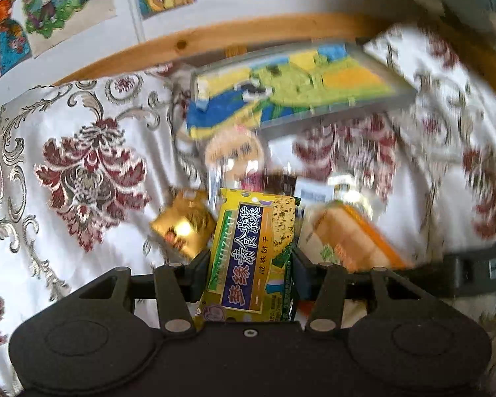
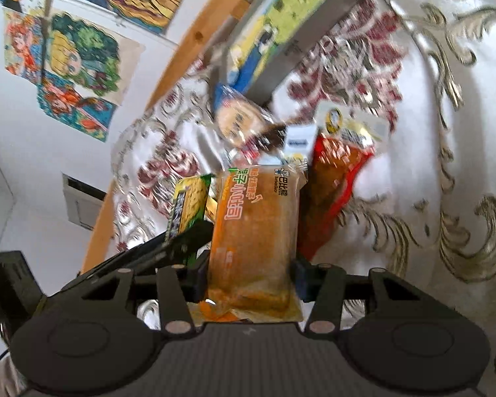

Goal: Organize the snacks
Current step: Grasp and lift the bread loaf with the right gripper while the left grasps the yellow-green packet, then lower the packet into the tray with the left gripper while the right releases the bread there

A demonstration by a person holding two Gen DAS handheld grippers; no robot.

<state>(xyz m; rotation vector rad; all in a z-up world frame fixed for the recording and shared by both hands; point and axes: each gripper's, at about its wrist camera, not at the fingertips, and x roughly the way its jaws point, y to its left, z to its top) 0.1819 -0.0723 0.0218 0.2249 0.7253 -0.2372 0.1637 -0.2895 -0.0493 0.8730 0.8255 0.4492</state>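
Snack packets (image 1: 251, 251) (image 2: 254, 238) in 2 clamped grippers (image 1: 250, 273) (image 2: 250, 276)

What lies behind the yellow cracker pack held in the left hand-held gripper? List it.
Behind the yellow cracker pack, on the patterned cloth, lie a round cookie packet and, further back, a clear flat case. A gold-wrapped snack sits beside it. The cloth directly beneath is hidden.

My left wrist camera sits just behind its fingers, looking forward and down at the patterned tablecloth (image 1: 82, 165), close in, with the wall beyond. My right wrist camera does the same but rolled, so the wooden table edge (image 2: 188, 53) runs diagonally. Both views share the clear tray (image 1: 314, 99) of colourful packets, the wall drawings (image 2: 76, 66), and the blurred snack pile between them.
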